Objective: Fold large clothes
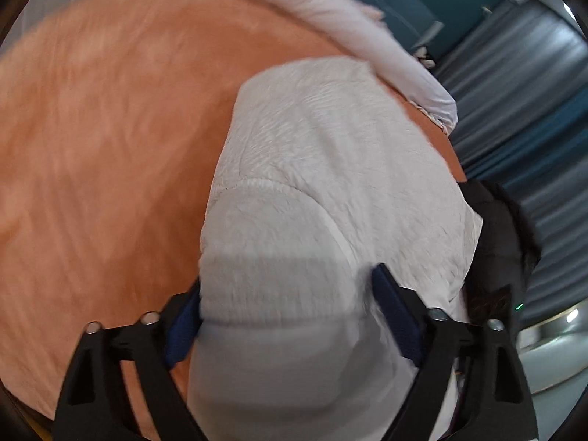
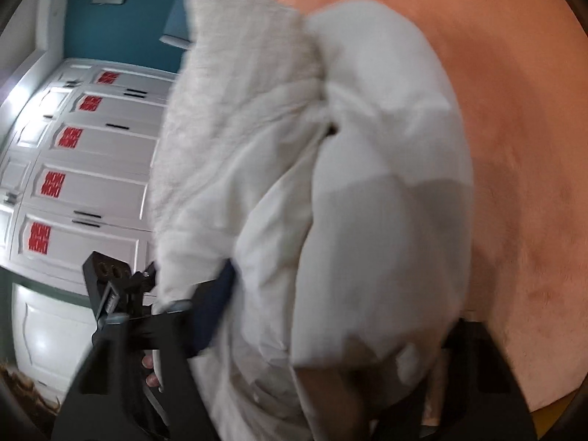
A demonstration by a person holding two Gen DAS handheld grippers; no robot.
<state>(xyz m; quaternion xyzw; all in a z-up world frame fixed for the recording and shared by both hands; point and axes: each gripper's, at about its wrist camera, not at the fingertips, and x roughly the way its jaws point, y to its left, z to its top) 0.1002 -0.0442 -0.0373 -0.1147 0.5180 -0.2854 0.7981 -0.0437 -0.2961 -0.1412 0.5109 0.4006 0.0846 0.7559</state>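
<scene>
Peach fleece bedcover [image 1: 110, 128] under a bulky white garment [image 1: 330, 165], left gripper [image 1: 290, 301] clamped on its near fold; right gripper [image 2: 323, 330] buried in the cloth, grip unclear; white pillow [image 1: 367, 25] behind, teal wall [image 2: 110, 29], white cupboards [image 2: 95, 183] with red stickers

I count one white fleece garment [image 1: 330, 169] on one orange blanket [image 1: 110, 128], my two grippers, and five red stickers [image 2: 51, 183].
</scene>
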